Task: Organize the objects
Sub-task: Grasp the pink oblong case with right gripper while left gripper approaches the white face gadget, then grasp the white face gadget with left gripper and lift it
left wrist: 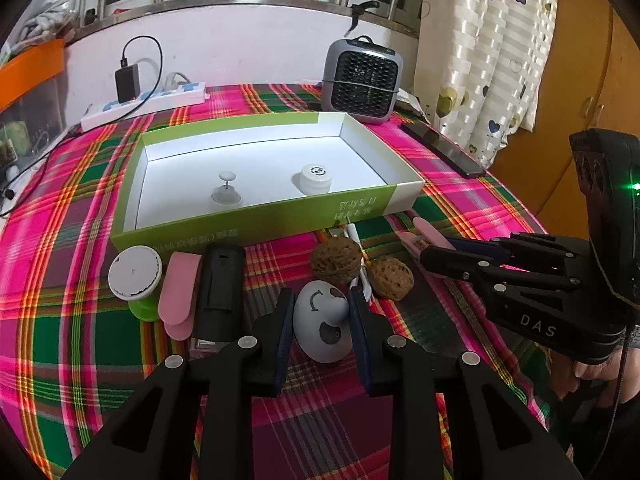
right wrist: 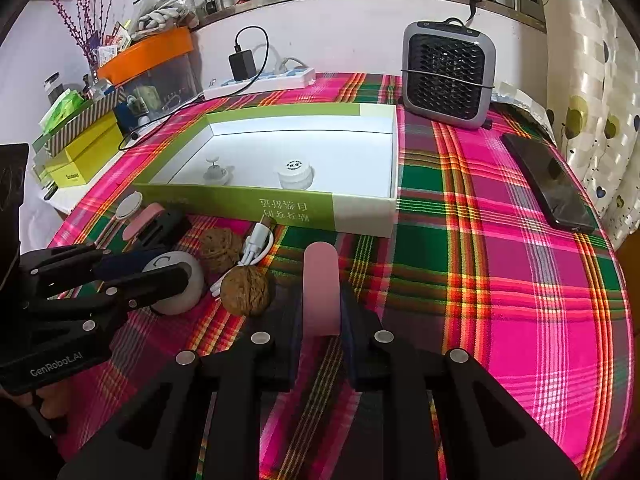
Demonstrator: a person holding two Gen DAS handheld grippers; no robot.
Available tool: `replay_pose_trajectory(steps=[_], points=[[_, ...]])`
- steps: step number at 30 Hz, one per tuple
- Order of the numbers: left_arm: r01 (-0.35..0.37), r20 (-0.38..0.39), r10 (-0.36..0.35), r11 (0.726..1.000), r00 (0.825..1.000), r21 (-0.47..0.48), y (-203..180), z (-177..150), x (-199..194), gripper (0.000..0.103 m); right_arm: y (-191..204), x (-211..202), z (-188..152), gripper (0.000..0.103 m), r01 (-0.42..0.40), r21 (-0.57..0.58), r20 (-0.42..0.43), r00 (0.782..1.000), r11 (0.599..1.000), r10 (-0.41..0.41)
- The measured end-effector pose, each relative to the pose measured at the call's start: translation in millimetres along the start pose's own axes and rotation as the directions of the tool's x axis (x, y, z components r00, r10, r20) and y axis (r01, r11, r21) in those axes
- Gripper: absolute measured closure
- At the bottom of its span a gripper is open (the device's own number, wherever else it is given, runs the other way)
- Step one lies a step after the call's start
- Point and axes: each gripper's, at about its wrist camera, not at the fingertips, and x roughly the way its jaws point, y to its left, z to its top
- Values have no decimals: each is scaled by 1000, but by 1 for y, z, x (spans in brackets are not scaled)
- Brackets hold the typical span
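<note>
The left gripper (left wrist: 322, 322) sits lowest in its own view, its fingers set on either side of a white egg-shaped toy (left wrist: 324, 324) with a drawn face, pads touching or nearly touching it; it reads as pinching the toy, which rests on the plaid bench (left wrist: 80, 360). The right gripper (right wrist: 322, 322) is pinching a pink flat clip (right wrist: 322, 292) by its near end, the far end pointing toward the green-and-white box (right wrist: 360, 210).

Taking that box as the landmark: inside it stand a white bottle cap (right wrist: 294, 174) and a small white knob (right wrist: 215, 170). In front of its near wall lie two walnuts (right wrist: 245, 290), a coiled white cable (right wrist: 256, 246), a black case (left wrist: 220, 284), another pink clip (left wrist: 178, 292) and a white-topped green jar (left wrist: 135, 276). Behind it stands a grey fan heater (right wrist: 448, 80); to its right lies a dark phone (right wrist: 548, 184).

Likely risks, as I judge them:
- The egg toy is smooth and rounded, so a squeeze off its widest line could pop it out and send it rolling into the near walnut.
- The two grippers work close together; lifting both toward the box at once could knock one against the other.
- The clip is held only at one end and may swing or catch on the box's near wall.
- The cable beside the walnuts could snag on a finger.
</note>
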Motion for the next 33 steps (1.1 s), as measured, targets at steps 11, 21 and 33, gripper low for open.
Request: replay_pose_trajectory(steps=[11,21,33], points=[[9,47,-8,1000,999,-16,2,3,-16,78,3,-16,-1,85,-30,3,54,998,1000,30],[9,55,-7,999,998,-31,5,3,-20,78,7,-21,1,85,-43,-8,66,997,999,44],[-6,86,9,999,996,-35,10,19,-24,78,22,-21,18,85,-48,-64,85,995,997,53]])
